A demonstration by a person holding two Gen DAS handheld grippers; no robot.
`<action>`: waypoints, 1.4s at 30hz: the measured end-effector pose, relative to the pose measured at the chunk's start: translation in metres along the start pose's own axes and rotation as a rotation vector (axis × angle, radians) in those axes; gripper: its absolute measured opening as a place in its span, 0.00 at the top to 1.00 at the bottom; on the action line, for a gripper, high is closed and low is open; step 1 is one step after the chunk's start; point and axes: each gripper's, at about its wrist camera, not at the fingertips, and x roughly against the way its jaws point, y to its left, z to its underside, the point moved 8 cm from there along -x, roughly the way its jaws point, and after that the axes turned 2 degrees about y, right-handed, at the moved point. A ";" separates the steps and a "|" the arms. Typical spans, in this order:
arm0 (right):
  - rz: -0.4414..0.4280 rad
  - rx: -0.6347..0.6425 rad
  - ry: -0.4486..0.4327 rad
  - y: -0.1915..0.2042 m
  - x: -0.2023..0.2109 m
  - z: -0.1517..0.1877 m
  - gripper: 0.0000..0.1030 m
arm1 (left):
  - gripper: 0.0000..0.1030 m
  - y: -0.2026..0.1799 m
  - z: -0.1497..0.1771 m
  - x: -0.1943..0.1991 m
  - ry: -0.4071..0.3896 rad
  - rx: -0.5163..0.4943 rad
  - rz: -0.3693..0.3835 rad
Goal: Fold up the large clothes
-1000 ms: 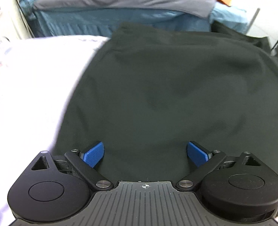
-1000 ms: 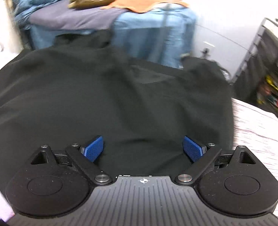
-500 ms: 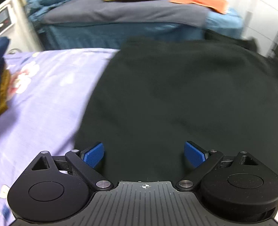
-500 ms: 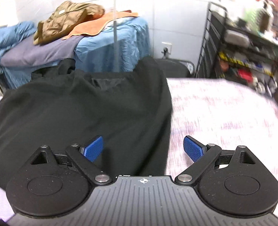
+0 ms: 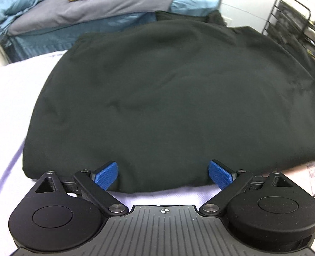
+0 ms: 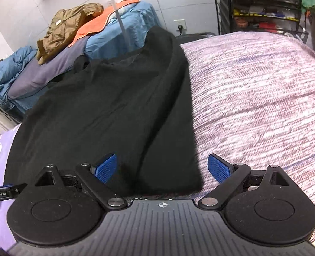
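Black fabric garment, large and folded over itself, lies spread flat on a pale lilac bedsheet; its right side borders a pinkish-grey woven cover. Left gripper stands with blue ribbed pads wide apart, straddling the garment's near folded edge, holding nothing; contact with the cloth cannot be confirmed. Right gripper is likewise spread wide and empty, positioned over the garment's near right corner. Brown jacket rests on a blue-covered bed behind.
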 end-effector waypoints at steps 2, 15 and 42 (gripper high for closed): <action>-0.010 -0.036 0.012 -0.002 0.000 0.004 0.13 | 0.00 -0.002 0.000 0.002 -0.005 -0.040 -0.014; -0.146 -0.420 0.100 -0.024 0.004 0.029 0.21 | 0.00 -0.127 0.020 0.023 -0.129 -0.627 0.037; -0.541 -0.478 0.098 -0.028 0.000 -0.042 0.85 | 0.00 -0.266 -0.022 0.010 -0.224 -0.959 0.135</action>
